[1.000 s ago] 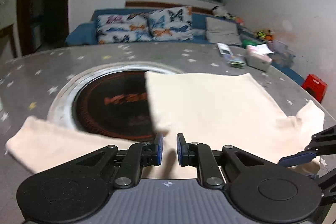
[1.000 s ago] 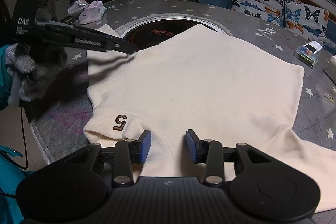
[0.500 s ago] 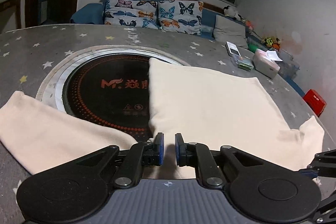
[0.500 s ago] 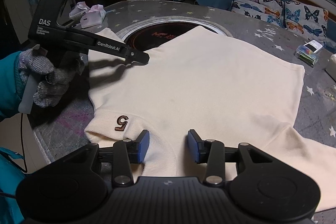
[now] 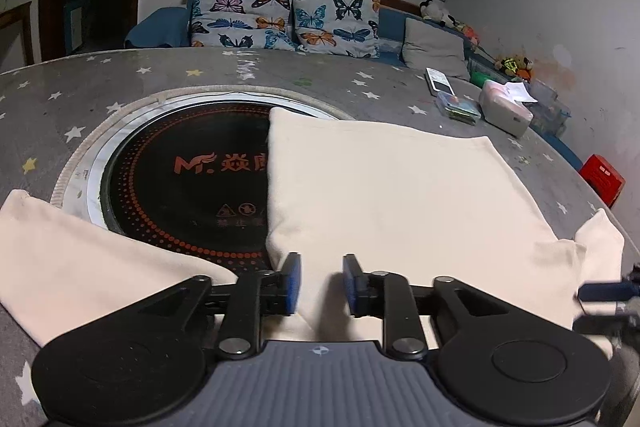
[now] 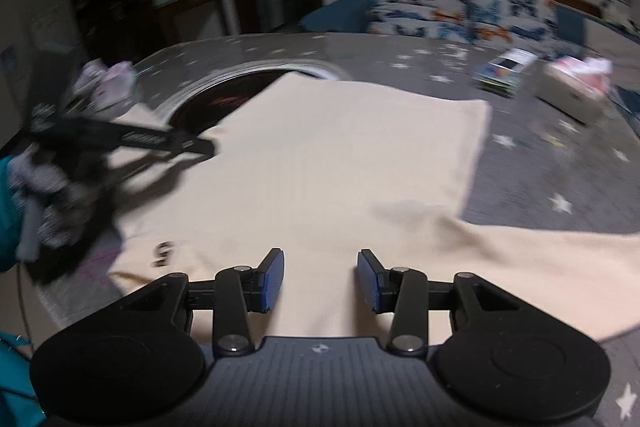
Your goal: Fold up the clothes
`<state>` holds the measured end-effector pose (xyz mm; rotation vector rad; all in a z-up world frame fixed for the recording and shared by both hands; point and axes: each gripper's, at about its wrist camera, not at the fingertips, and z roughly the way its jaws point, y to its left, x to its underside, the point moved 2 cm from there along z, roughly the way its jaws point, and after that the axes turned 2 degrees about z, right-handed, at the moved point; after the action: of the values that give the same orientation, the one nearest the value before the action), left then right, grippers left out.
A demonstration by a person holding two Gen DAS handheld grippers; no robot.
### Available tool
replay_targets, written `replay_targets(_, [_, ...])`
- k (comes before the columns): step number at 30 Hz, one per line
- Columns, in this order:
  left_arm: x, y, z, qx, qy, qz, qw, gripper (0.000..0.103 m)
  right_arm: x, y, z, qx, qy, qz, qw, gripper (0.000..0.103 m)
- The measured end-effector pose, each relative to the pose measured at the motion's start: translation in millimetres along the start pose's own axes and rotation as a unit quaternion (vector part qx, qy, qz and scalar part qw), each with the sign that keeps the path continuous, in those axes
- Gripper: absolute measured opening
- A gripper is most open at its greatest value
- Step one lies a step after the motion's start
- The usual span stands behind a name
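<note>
A cream sweatshirt (image 5: 384,187) lies flat on the round grey star-patterned table (image 5: 120,83), back side up, with one sleeve (image 5: 80,267) spread to the left. My left gripper (image 5: 320,283) is open just above the garment near its armpit edge, holding nothing. My right gripper (image 6: 320,279) is open over the near edge of the sweatshirt (image 6: 340,167), beside a small dark "5" mark (image 6: 163,253). The other sleeve (image 6: 540,267) runs to the right. The left gripper also shows at the left of the right wrist view (image 6: 200,146), held by a gloved hand.
A black induction hob (image 5: 180,179) with a metal ring is set into the table, partly under the shirt. A tissue box (image 5: 504,107), a small plastic box (image 5: 458,107) and a remote (image 5: 438,81) lie at the far right. A sofa (image 5: 280,23) stands behind.
My left gripper's jaws have opened wider. My right gripper has swung to the right over the shirt's near edge, and its view is blurred by motion.
</note>
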<state>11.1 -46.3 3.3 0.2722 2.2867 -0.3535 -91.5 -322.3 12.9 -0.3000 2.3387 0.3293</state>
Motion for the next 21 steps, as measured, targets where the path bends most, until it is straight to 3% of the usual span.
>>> replay_targets(5, [-2.0, -11.4, -5.5, -0.002, -0.004, 0.013, 0.9999, 0.042, -7.4, -31.2, 1.2, 0.036, -0.025, 0.033, 0.998, 0.039])
replay_targets(13, [0.0, -23.2, -11.9, 0.005, -0.002, 0.024, 0.9997, 0.044, -6.7, -68.8, 14.2, 0.086, -0.033, 0.073, 0.993, 0.032])
replay_targets(19, [2.4, -36.4, -13.3, 0.02, 0.003, 0.037, 0.9991, 0.045, 2.1, -91.0, -7.4, 0.09, -0.055, 0.1, 0.989, 0.034])
replay_targets(21, [3.2, -43.1, -14.5, 0.029, 0.005, 0.043, 0.9987, 0.046, 5.3, -103.5, -18.4, 0.114, -0.062, 0.112, 0.985, 0.034])
